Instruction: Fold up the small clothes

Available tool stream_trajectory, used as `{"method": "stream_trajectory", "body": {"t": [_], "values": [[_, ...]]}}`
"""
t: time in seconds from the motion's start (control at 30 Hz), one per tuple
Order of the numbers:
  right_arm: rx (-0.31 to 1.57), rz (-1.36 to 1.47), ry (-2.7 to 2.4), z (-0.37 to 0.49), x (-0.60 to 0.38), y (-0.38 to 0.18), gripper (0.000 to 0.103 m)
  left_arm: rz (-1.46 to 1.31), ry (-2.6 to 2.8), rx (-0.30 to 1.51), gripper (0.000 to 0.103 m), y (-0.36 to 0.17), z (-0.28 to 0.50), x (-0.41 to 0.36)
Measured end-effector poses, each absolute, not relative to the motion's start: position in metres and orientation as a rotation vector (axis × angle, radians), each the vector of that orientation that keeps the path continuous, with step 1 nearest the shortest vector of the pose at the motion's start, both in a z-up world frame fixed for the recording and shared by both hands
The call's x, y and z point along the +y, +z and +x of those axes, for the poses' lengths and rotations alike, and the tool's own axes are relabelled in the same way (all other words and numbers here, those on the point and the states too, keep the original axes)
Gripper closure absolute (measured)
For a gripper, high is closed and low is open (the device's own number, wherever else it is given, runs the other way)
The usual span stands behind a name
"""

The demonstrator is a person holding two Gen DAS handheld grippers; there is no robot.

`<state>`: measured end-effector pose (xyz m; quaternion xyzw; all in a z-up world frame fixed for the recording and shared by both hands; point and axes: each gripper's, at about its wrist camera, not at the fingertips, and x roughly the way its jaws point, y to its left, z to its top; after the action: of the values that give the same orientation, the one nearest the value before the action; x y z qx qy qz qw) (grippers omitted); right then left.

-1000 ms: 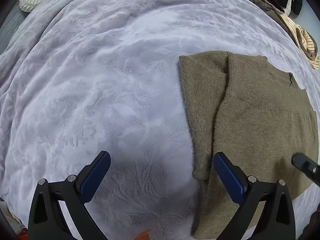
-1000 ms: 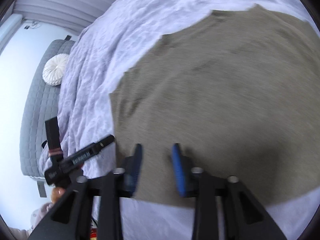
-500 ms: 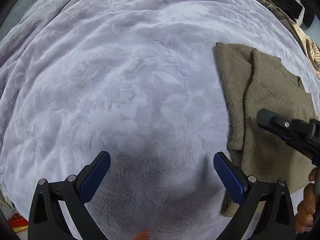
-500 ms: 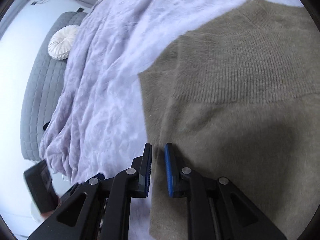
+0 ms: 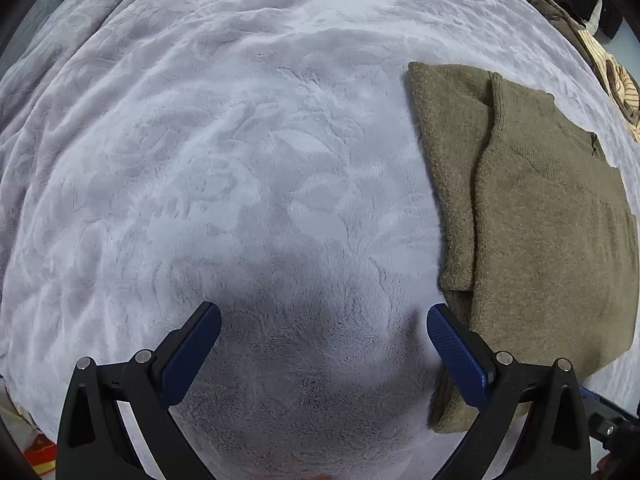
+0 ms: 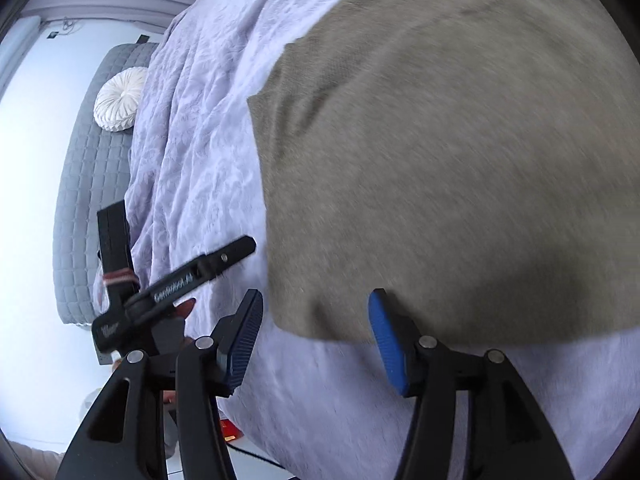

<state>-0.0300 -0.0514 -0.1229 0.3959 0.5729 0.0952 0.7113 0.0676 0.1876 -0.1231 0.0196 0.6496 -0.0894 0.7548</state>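
The sweater [image 5: 540,216] was a matt olive-brown knit, fuzzy, with finer ribbing showing toward its neck end. Under it the bedspread [image 5: 240,160] was pale lilac plush, soft and embossed with a floral pattern. Beside the sweater, the left gripper [image 5: 324,334] had matt black plastic arms, small shiny metal pins and blue ridged pads [image 5: 456,352]. Well beyond the sweater lay a white pleated cushion [image 6: 118,100] on grey quilted cloth [image 6: 88,184].
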Motion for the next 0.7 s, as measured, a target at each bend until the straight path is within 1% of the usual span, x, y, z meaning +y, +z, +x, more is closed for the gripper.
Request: {"method": "stream_trajectory", "body": {"t": [0.27,0.53,0.7], "values": [[1.293,0.981,0.142,-0.066,-0.062,-0.144,0.043,0.060,-0.206,1.451,0.000,-0.128,0.064,0.175],[1.210,1.109,0.096,-0.066,-0.071,-0.155,0.043,0.038,-0.212,1.448,0.000,-0.128,0.064,0.160],[1.171,1.157,0.116,-0.060,-0.065,-0.156,0.043,0.033,-0.231,1.477,0.000,-0.128,0.064,0.160]]}}
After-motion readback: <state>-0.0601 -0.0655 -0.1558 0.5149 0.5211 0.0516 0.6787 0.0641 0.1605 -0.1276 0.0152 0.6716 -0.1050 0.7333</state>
